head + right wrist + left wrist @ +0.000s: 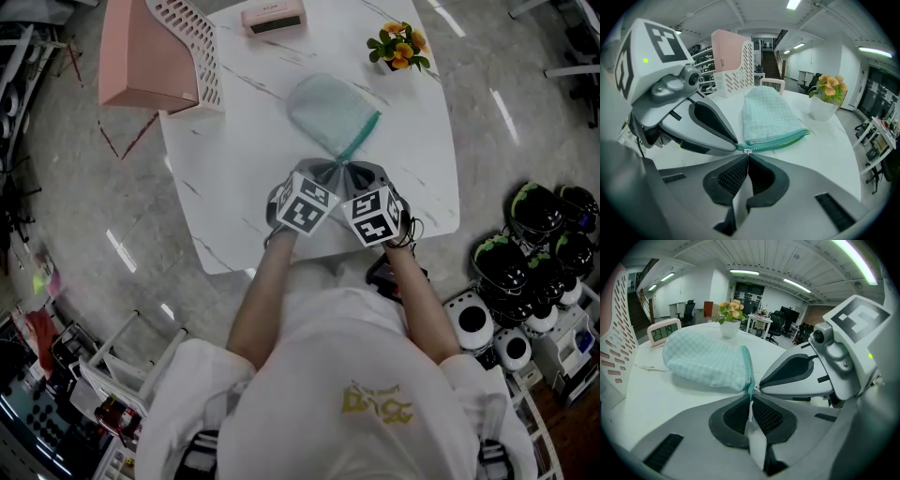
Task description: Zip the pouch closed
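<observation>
A pale teal checked pouch [330, 111] lies on the white marble table [234, 169], its teal zipper [363, 139] running along the right edge toward me. Both grippers meet at the pouch's near corner. My left gripper [331, 172] is shut on that corner's fabric end [750, 391], with a thin white strip caught between its pads. My right gripper [354, 172] is shut on the small metal zipper pull [748, 151], which sits at the near end of the zipper [780, 142]. The two sets of jaws almost touch each other. In the left gripper view the pouch [705, 359] looks puffed up.
A pink perforated file rack [159, 56] stands at the table's far left, a pink digital clock [273, 19] at the back, a small flower pot [400, 45] at the back right. Round helmets [534, 253] sit on the floor to the right. The table's front edge is just under my hands.
</observation>
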### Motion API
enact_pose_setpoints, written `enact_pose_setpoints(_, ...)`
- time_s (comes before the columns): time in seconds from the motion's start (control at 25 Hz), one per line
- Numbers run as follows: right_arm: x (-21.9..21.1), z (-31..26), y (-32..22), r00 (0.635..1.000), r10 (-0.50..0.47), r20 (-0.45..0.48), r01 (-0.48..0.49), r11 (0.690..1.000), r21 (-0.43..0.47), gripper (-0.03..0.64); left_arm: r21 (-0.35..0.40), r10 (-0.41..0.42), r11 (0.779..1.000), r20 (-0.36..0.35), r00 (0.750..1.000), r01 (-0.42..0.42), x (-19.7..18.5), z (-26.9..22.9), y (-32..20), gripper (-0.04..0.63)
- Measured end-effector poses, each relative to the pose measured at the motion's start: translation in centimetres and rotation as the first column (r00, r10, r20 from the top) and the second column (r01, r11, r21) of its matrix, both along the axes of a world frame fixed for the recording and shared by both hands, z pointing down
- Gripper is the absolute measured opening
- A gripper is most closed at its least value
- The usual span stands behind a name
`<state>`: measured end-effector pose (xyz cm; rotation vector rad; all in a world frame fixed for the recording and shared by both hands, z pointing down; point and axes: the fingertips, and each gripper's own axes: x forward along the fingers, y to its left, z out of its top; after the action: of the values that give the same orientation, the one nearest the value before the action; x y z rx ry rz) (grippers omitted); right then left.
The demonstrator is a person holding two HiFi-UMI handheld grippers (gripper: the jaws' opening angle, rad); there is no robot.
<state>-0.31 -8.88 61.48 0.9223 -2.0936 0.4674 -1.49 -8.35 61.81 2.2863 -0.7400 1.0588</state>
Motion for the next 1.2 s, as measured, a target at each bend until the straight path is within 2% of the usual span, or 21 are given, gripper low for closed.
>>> enact_pose_setpoints(1.2, 0.0, -0.6, -0.3, 0.998, 0.059, -0.028, -0.058, 0.998, 0.012, 0.017, -0.002, -0.022, 1.0, 0.002, 1.0, 0.022, -1.9, -0.5, 0.8, 0.037)
